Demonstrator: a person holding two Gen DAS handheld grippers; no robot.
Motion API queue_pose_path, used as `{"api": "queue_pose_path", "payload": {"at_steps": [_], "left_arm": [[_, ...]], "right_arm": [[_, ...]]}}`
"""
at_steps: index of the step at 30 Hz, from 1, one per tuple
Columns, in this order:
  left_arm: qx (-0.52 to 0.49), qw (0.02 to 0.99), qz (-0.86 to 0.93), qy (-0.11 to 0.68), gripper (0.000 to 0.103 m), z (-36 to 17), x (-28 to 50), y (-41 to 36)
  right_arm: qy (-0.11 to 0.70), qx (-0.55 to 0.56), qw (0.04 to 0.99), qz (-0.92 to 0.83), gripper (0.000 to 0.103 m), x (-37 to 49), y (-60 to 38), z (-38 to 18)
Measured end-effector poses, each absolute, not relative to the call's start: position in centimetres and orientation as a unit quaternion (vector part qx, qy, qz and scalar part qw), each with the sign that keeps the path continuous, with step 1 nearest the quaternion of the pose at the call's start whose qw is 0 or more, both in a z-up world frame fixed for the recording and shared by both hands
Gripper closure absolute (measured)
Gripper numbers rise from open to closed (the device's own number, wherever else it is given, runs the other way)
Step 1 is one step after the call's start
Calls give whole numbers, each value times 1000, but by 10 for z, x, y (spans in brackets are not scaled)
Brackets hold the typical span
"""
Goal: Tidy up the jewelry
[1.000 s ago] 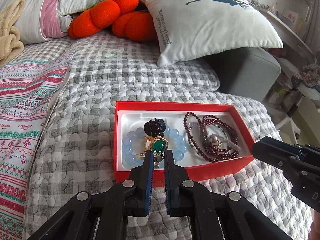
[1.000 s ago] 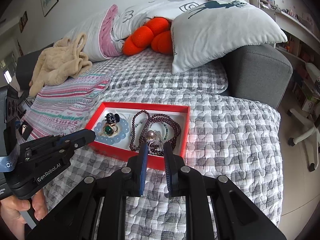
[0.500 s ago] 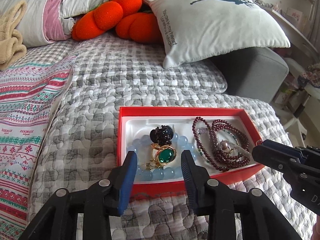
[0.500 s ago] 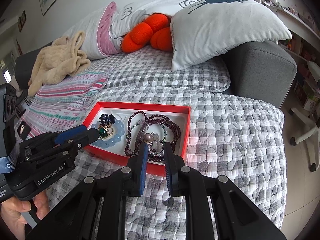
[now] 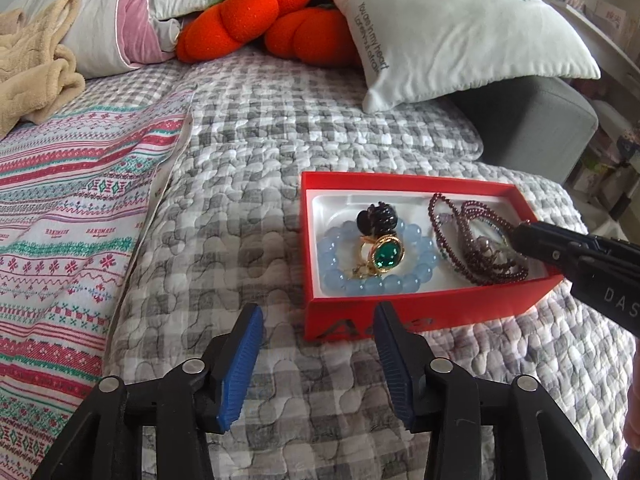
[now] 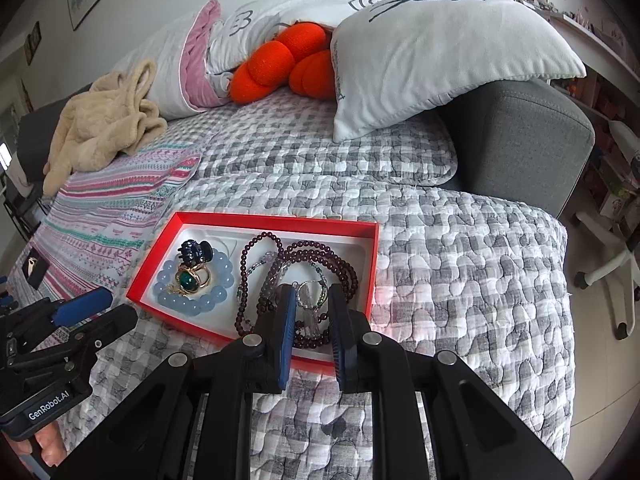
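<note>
A red box (image 5: pixel 416 316) (image 6: pixel 160 256) with a white liner sits on the quilted bed. Its left half holds a blue bead bracelet (image 5: pixel 340 276) (image 6: pixel 180 305), a gold ring with a green stone (image 5: pixel 385 255) (image 6: pixel 188 280) and a dark hair claw (image 5: pixel 376 218) (image 6: pixel 195 251). Its right half holds dark red bead strands (image 5: pixel 476 256) (image 6: pixel 320 258). My left gripper (image 5: pixel 318 312) (image 6: pixel 100 308) is open and empty, in front of the box's near left corner. My right gripper (image 6: pixel 312 294) (image 5: pixel 524 234) is partly open over the red strands, with clear beads (image 6: pixel 310 300) between its fingers.
The box lies on a grey checked quilt (image 5: pixel 248 152). A striped patterned blanket (image 5: pixel 60 208) lies to the left. A white deer cushion (image 6: pixel 436 52), orange plush cushions (image 6: pixel 280 64) and a beige garment (image 6: pixel 100 128) are behind. The grey sofa arm (image 6: pixel 528 132) is at right.
My left gripper opened wide and pulled back left from the ring, now empty. My right gripper moved forward over the box and opened slightly over the red strands.
</note>
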State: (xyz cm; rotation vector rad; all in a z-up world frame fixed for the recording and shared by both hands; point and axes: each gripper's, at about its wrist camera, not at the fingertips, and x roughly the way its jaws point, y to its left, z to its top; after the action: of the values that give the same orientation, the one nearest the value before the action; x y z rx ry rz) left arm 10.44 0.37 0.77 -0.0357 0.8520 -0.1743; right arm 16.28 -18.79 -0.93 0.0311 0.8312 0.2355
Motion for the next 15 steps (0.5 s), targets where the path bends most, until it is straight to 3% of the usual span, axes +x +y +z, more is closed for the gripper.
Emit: {"api": "queue_pose_path", "payload": {"at_steps": [3, 6, 7, 11, 15], "left_arm": [[-13, 905, -78, 417, 42, 7, 102, 6], [-10, 906, -70, 417, 29, 9, 99, 9], [-12, 906, -68, 418, 24, 9, 98, 10], [-17, 905, -58, 422, 11, 11, 94, 16], [-20, 900, -42, 433, 5, 11, 89, 22]], "right_arm": [[403, 12, 908, 114, 80, 163, -186, -7], [402, 19, 908, 118, 50, 161, -185, -5], [400, 23, 908, 119, 47, 160, -186, -4], [400, 22, 909, 115, 47, 151, -185, 1], [403, 12, 909, 107, 47, 136, -184, 5]]}}
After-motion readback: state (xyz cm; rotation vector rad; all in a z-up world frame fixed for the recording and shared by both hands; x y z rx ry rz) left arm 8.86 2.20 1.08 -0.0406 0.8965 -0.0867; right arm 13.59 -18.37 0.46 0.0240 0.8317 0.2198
